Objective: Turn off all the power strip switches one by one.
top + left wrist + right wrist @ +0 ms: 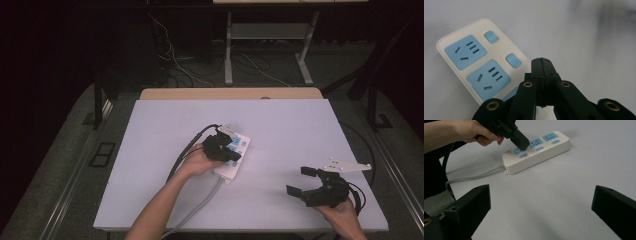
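Note:
A white power strip (241, 146) with blue sockets and blue switches lies near the middle of the table, and small red lights glow beside two switches (513, 60). My left gripper (229, 154) points down at it with jaws pressed together and nothing between them. Its tip (541, 61) hovers close over the strip (474, 57) near a switch; whether it touches I cannot tell. From the right gripper view, the left gripper (522, 143) sits over the socket nearest the cable end of the strip (541, 152). My right gripper (302, 181) rests at the front right, jaws wide open (541, 202) and empty.
The strip's grey cable (202, 202) runs toward the table's front edge, also seen in the right gripper view (471, 176). The white table top (300, 130) ends at a wooden strip (230, 93) at the back. Desk legs and loose wires stand on the floor beyond.

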Tool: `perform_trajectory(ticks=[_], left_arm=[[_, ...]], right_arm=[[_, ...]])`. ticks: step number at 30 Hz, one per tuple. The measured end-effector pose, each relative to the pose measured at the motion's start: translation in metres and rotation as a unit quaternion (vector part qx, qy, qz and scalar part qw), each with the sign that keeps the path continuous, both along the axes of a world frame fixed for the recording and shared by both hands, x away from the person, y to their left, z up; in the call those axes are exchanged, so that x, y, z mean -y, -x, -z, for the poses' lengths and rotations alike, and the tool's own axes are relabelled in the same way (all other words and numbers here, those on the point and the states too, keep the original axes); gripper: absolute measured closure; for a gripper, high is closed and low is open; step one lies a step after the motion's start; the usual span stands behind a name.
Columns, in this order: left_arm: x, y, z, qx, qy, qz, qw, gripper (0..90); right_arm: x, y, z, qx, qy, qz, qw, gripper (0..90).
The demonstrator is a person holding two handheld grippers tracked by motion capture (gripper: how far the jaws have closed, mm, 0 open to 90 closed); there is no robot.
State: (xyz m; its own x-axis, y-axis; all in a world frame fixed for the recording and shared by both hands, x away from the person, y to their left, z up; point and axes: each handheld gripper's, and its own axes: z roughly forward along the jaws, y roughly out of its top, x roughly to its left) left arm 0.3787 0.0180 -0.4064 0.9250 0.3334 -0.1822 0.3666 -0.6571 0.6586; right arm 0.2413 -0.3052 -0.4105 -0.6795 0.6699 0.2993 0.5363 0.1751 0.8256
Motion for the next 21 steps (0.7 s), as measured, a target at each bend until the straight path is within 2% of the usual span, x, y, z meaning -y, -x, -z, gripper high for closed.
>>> perform_trajectory(ticks=[4,5,18,21], left_arm=[[-0.0011,-0.0010,0.0079,-0.009,-0.008,0.002,0.9999,89.3],[-0.0021,-0.0010,0.0097,-0.014,-0.004,0.000,0.9999,89.3],[-0.0032,-0.0022,0.0114,-0.021,0.002,-0.001,0.9998,89.6],[-0.0055,-0.0056,0.0131,-0.041,0.011,-0.008,0.9991,89.7]], right_arm=[[0.0011,0.0000,0.0002,-0.001,0.000,0.002,1.0000,1.9],[0.0013,-0.0002,0.0003,-0.001,0.000,0.002,1.0000,1.9],[0.0009,0.0006,-0.0003,0.001,0.002,0.003,1.0000,1.9],[0.0015,0.0007,-0.0006,0.002,0.001,0.005,1.0000,1.9]])
